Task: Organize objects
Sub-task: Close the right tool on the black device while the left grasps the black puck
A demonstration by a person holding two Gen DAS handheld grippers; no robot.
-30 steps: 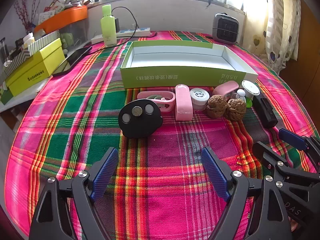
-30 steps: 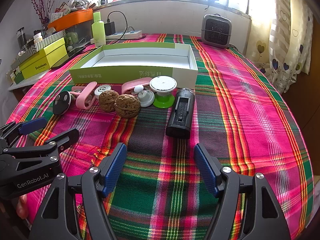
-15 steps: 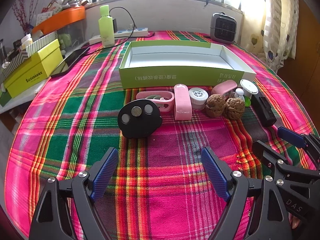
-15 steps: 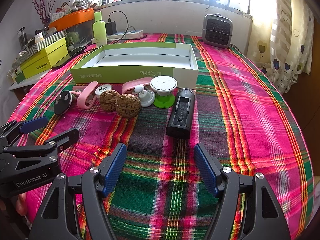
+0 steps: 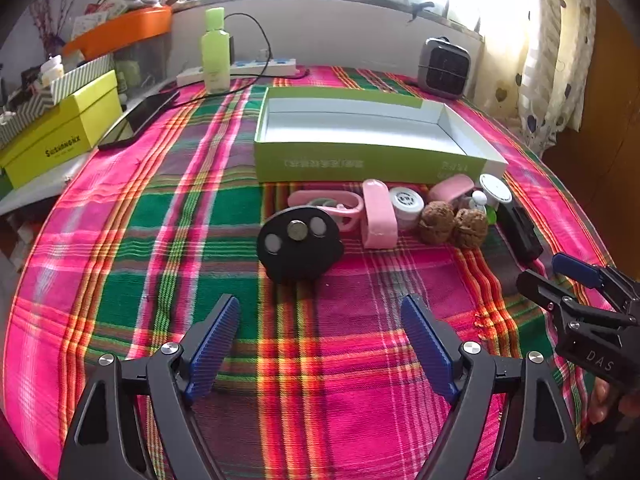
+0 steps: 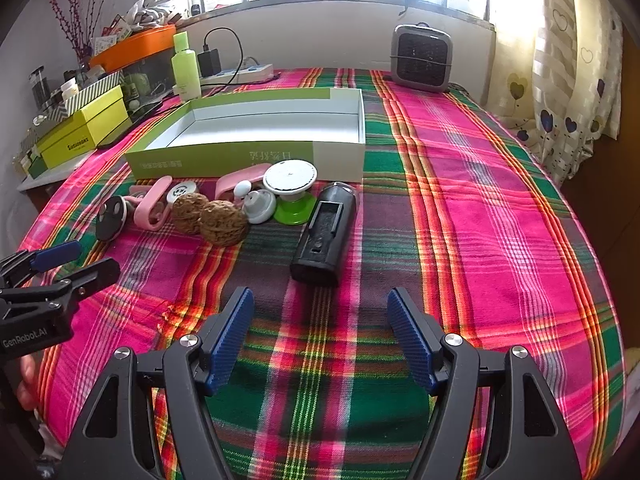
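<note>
An empty green box (image 5: 372, 164) (image 6: 248, 160) with a white inside lies on the plaid cloth. In front of it runs a row of small things: a round black disc (image 5: 299, 244) (image 6: 111, 223), pink clips (image 5: 378, 214) (image 6: 151, 204), a small white jar (image 5: 406, 206), two walnuts (image 5: 452, 226) (image 6: 222, 222), a white-topped green stand (image 6: 291, 188) and a black rectangular device (image 6: 324, 236) (image 5: 520, 232). My left gripper (image 5: 320, 342) is open, a short way short of the black disc. My right gripper (image 6: 320, 334) is open, just short of the black device. Neither holds anything.
A yellow-green box (image 5: 60, 140), a phone (image 5: 138, 120), a green bottle (image 5: 216, 56) and a power strip (image 5: 240, 70) sit at the back left. A small grey heater (image 6: 422, 58) stands at the back right. Curtains (image 6: 568, 80) hang on the right.
Both grippers have crept slightly forward toward the row of objects and stayed open. No object has moved.
</note>
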